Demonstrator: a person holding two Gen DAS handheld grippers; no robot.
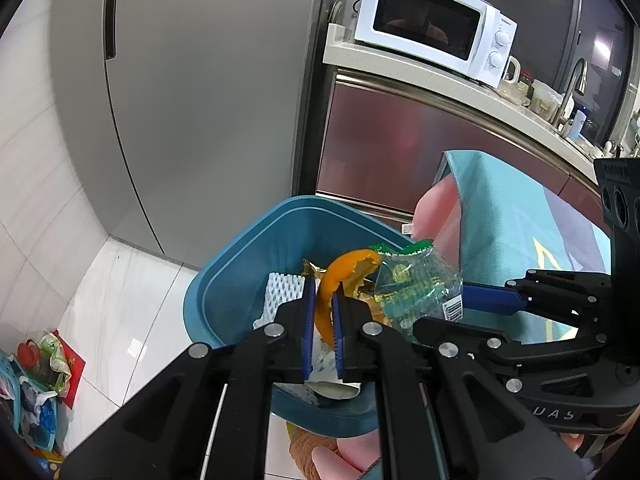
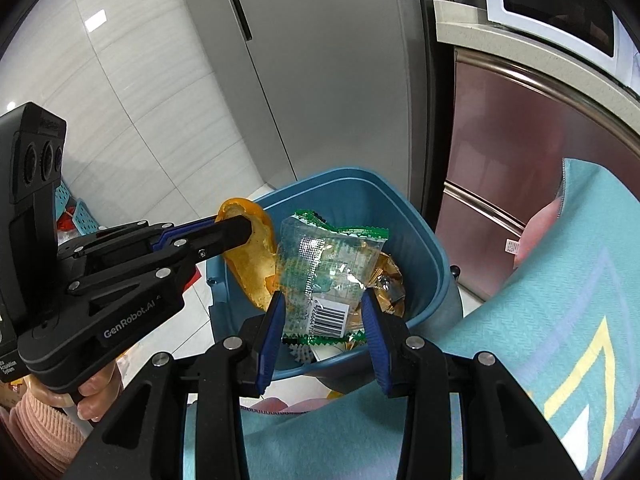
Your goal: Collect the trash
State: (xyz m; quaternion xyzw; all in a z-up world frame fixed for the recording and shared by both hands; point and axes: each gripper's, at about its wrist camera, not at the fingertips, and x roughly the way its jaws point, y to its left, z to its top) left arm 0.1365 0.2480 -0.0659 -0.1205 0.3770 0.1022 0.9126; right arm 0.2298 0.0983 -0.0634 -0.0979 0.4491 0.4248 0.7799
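Observation:
A blue trash bin [image 1: 240, 248] [image 2: 424, 232] stands on the floor below both grippers. My left gripper [image 1: 322, 320] is shut on an orange peel [image 1: 340, 276], held over the bin; the peel also shows in the right wrist view [image 2: 256, 264]. My right gripper [image 2: 322, 320] holds a clear green-edged snack wrapper [image 2: 328, 264] with a barcode between its blue fingers over the bin; the wrapper shows in the left wrist view [image 1: 416, 284] too. White foam netting [image 1: 280, 292] and a gold wrapper [image 2: 390, 276] lie inside the bin.
A grey fridge [image 1: 200, 100] stands behind the bin. A counter with a white microwave [image 1: 436, 24] and a sink tap [image 1: 572, 84] runs at the right. A teal cloth [image 2: 560, 320] covers the surface at the right. Bags and clutter [image 1: 36, 384] lie on the floor at the left.

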